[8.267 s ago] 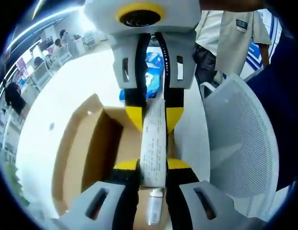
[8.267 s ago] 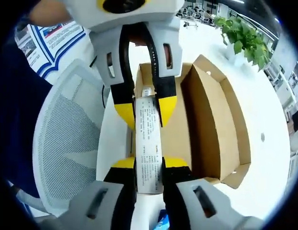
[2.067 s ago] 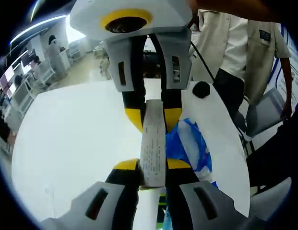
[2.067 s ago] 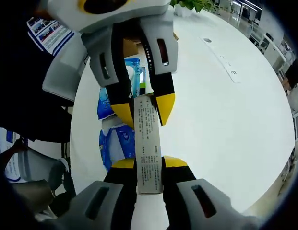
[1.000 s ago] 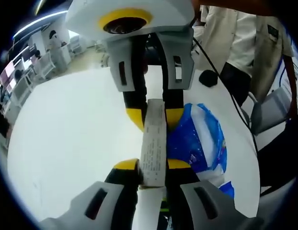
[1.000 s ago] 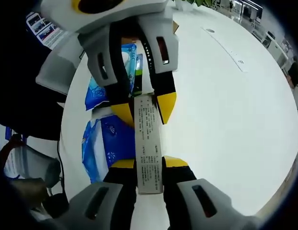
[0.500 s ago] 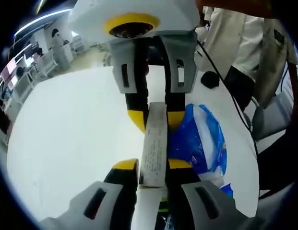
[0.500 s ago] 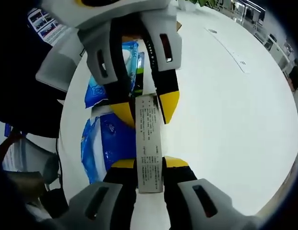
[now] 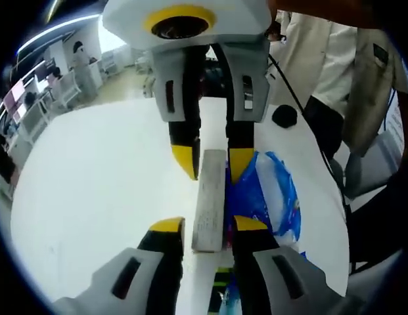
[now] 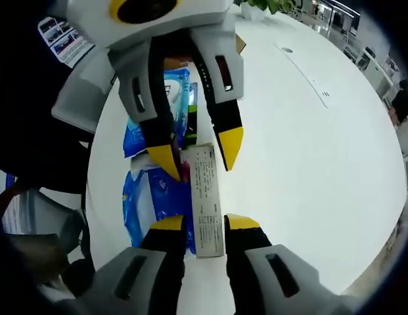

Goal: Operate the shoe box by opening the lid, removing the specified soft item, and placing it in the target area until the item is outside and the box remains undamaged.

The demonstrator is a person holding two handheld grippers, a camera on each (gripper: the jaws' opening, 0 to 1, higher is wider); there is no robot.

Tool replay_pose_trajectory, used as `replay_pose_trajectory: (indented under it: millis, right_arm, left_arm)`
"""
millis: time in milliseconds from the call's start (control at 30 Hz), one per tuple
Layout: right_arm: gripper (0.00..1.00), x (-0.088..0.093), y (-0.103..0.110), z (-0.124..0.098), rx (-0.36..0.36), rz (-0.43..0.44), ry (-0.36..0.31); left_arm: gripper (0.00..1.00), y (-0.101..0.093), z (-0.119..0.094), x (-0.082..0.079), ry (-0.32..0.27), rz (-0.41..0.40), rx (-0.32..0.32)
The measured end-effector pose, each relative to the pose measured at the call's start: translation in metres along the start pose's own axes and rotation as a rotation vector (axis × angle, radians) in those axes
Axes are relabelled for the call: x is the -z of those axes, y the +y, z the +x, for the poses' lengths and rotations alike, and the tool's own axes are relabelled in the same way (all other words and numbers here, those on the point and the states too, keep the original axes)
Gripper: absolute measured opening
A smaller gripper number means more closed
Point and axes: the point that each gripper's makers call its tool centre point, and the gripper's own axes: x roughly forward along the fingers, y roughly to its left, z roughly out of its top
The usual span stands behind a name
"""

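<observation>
We see the long printed pack [image 9: 210, 200] lying on the white bench [image 9: 92, 190], its long axis running straight between our left gripper [image 9: 202, 227] and our right gripper [image 10: 198, 222], which face each other from its two ends. Both sets of fingers stand slightly wider than the pack, apparently gripping nothing. Blue packets [image 10: 154, 197] lie just beside it. We judge the item placed; backing straight off should clear it.

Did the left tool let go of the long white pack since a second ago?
Yes. The left tool has spread apart; gaps now show beside the long white pack, which lies next to the blue bag on the white table.
</observation>
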Motion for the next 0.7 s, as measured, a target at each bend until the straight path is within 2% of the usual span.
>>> replay_pose_trajectory:
  millis: [233,433,700]
  right_arm:
    - [0.21,-0.007,0.005,-0.024,0.049,0.005,-0.006]
    - [0.21,-0.012,0.016,-0.037,0.076,0.016,-0.006]
    - [0.21,-0.027,0.038,-0.047,0.099,0.008,0.002]
  left_arm:
    - [0.27,0.003,-0.031,-0.011,-0.037,0.013,-0.044]
    - [0.27,-0.001,-0.051,-0.010,-0.049,0.023,-0.072]
    - [0.28,-0.018,-0.078,-0.005,-0.061,0.030,-0.092]
